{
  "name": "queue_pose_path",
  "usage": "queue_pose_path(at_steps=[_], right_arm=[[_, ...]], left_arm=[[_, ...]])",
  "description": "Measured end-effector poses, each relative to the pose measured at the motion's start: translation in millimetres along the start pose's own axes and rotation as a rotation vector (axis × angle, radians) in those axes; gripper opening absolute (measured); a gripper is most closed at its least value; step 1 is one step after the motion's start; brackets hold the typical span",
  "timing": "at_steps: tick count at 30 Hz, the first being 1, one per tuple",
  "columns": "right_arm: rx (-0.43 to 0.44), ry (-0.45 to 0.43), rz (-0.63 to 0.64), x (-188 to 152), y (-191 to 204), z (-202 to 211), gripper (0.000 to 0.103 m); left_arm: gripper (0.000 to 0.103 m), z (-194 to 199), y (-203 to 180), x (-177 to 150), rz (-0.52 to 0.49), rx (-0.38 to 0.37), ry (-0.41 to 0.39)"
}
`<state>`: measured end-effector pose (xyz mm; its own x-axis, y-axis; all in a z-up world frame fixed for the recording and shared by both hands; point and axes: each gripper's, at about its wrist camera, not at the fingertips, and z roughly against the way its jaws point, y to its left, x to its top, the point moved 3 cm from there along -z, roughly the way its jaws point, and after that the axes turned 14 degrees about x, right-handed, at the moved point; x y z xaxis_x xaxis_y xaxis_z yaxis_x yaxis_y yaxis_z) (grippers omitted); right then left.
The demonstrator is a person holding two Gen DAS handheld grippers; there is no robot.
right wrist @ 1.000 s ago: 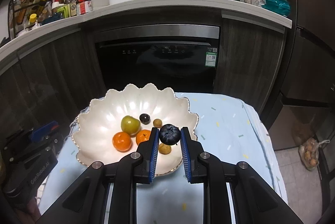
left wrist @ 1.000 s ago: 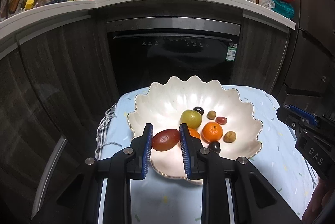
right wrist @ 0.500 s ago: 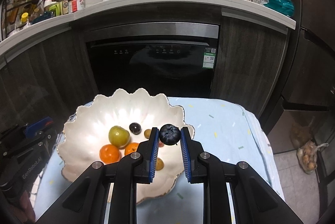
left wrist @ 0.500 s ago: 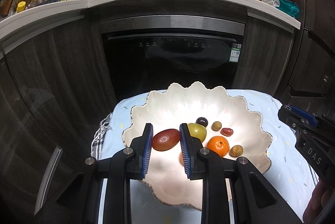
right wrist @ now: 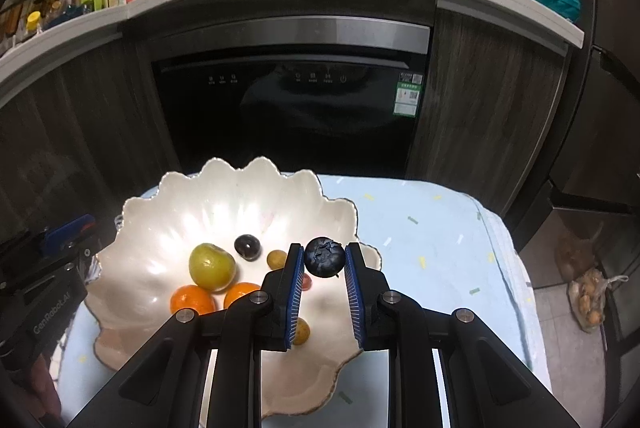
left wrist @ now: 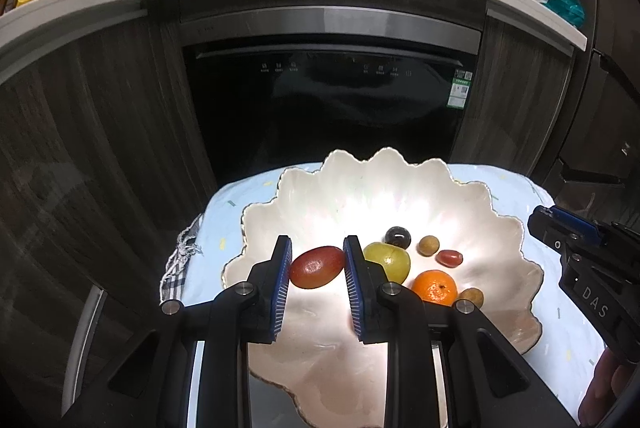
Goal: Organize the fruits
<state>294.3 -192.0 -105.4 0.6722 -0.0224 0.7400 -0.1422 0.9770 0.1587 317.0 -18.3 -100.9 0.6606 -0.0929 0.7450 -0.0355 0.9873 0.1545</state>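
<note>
A white scalloped bowl [left wrist: 460, 196] [right wrist: 152, 212] sits on a light blue cloth. My left gripper [left wrist: 316, 266] is shut on an oval red fruit [left wrist: 317, 267], held over the bowl's left part. My right gripper [right wrist: 322, 257] is shut on a dark blueberry [right wrist: 324, 257] above the bowl's right rim. In the bowl lie a green fruit [left wrist: 390, 260] [right wrist: 211, 266], a mandarin [left wrist: 435, 286] [right wrist: 192, 300], a second mandarin [right wrist: 240, 294], a dark grape [left wrist: 398, 237] [right wrist: 247, 247], small tan fruits [left wrist: 428, 245] [right wrist: 276, 258] and a small red fruit [left wrist: 449, 258].
The light blue cloth [right wrist: 432, 236] covers a small table that ends close behind the bowl. Behind it stand a black dishwasher door [right wrist: 288, 108] and dark wood cabinets. The counter above carries bottles, a white cooker and a microwave. A bag of produce [right wrist: 588, 300] lies on the floor at right.
Both grippers have moved forward over the bowl, each still holding its fruit. The bowl now sits lower and closer in both views.
</note>
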Motion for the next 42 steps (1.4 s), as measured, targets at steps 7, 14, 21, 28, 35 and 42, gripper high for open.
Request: queue_pose_path(at_steps=[7,14,21,28,35,42], right_arm=[[0.003,0.035,-0.011,-5,-3,-12,0.023],[0.006,0.021,-0.019,-2,-4,-6,0.041],[0.002,-0.009,-0.033,1,-4,8,0.059],[-0.011,-0.044,-0.033,6,-1,28,0.07],[-0.013,-0.063,-0.026,6,6,51,0.07],[-0.018,-0.093,-0.028,1,14,78,0.079]], left_arm=[[0.035,-8,-4,-2,-0.021,-0.003,0.027],[0.063,1,-1,0,-0.01,0.016,0.007],[0.087,12,-1,3,-0.015,0.012,0.001],[0.096,31,3,6,-0.007,0.026,-0.012],[0.103,61,11,10,0.014,0.033,-0.046],[0.103,86,17,6,0.005,0.049,-0.06]])
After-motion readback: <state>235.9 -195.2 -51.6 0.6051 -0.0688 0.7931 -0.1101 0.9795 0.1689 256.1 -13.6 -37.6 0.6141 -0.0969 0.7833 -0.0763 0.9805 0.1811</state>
